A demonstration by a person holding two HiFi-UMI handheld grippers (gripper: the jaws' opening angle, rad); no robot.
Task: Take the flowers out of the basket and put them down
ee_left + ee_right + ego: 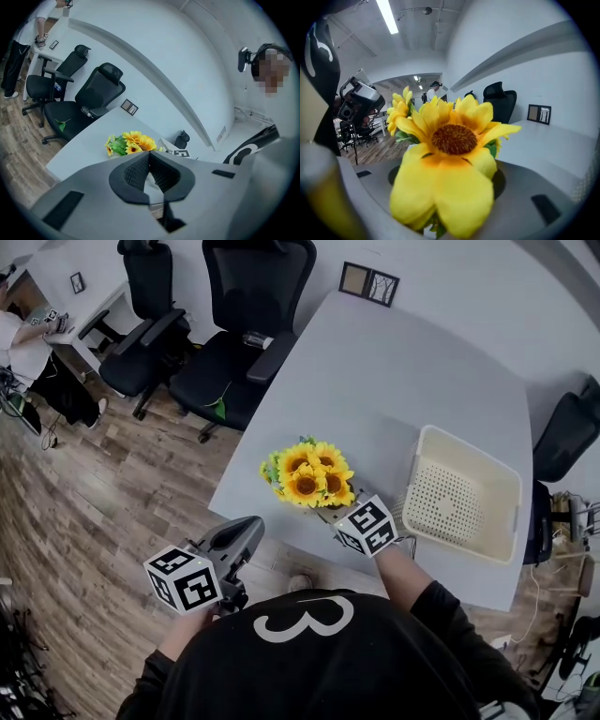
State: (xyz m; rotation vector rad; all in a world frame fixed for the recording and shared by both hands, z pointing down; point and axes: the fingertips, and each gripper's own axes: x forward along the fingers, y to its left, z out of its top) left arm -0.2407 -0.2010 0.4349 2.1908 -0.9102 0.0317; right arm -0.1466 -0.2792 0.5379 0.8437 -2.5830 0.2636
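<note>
A bunch of yellow sunflowers (309,474) sits low over the grey table (394,371), just left of the cream perforated basket (464,502), which has nothing in it. My right gripper (330,512) reaches in from the near edge and is shut on the base of the bunch. In the right gripper view one big sunflower (454,140) fills the space between the jaws and hides the pads. My left gripper (246,529) hangs off the table's near-left edge, over the floor. It is shut with nothing in it (150,161), and the flowers (131,143) lie beyond it.
Two black office chairs (244,334) stand at the table's far left side, and another chair (572,432) at the right. A small framed picture (368,282) lies at the table's far end. A person (19,343) stands at a desk far left. The floor is wood.
</note>
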